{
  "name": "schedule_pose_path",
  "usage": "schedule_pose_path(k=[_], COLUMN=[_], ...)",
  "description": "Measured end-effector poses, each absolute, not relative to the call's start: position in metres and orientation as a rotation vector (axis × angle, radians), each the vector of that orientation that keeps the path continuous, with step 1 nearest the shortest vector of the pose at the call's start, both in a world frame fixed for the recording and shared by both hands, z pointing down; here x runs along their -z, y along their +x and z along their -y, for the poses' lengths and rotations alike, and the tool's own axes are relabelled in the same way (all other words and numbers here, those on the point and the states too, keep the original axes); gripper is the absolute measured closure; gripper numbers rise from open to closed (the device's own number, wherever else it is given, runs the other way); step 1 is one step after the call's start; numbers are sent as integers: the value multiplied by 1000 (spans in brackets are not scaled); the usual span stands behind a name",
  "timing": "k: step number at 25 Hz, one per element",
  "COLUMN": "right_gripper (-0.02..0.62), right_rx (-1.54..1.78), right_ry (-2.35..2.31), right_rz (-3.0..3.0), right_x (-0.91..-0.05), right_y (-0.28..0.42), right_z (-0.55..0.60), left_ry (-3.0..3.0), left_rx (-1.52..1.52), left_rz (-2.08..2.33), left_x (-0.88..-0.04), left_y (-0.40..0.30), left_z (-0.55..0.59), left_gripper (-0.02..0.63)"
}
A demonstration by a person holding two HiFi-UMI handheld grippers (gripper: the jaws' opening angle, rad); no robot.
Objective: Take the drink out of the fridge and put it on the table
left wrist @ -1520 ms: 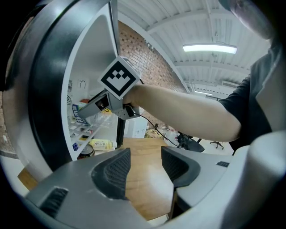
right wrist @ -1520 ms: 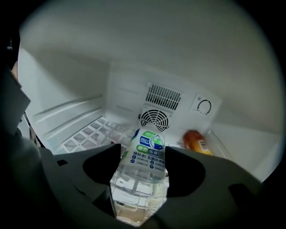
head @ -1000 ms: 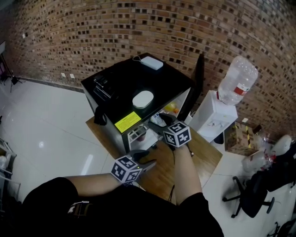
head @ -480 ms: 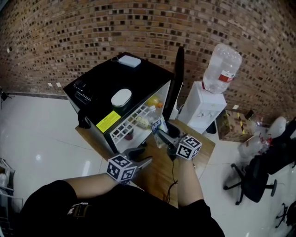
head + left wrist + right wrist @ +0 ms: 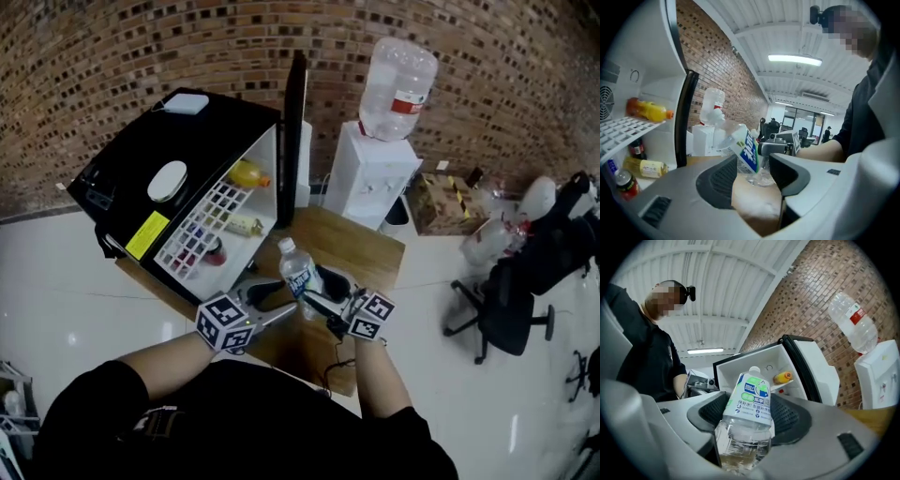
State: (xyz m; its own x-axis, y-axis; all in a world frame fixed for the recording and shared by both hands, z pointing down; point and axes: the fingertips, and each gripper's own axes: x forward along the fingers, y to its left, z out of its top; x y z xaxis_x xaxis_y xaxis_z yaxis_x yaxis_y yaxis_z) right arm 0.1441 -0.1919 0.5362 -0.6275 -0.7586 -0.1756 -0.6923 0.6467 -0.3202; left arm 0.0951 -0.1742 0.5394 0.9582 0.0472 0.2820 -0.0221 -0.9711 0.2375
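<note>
Two tongs, close together over a wooden table [image 5: 370, 251]. Right tongs [image 5: 317, 302] are clamped on the lower body of a clear water bottle [image 5: 296, 276], which tilts with its cap toward the fridge. Left tongs [image 5: 272, 302] sit just beside the bottle, jaws apart, only bare wood between them. Beyond both stands a black mini fridge [image 5: 211, 131] with its door [image 5: 293, 112] swung wide and an orange bottle [image 5: 246, 174] on the upper shelf. A water dispenser [image 5: 373, 169] stands past the door, against the brick wall [image 5: 281, 28].
</note>
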Motion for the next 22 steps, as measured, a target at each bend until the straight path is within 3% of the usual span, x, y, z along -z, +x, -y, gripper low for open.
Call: schedule_pose_path(k=[11, 22], right_gripper=[302, 305], right_rx=[475, 319], right_ry=[-1439, -1759], right_rz=[-2650, -2821], right_x=[-649, -697], right_y=[208, 234], right_z=[128, 118], left_ry=[2875, 2863], left_rx=[-696, -930], left_rz=[-342, -399], left_x=[-624, -691], left_y=[166, 193], left_z=[105, 97], left_gripper=[403, 403])
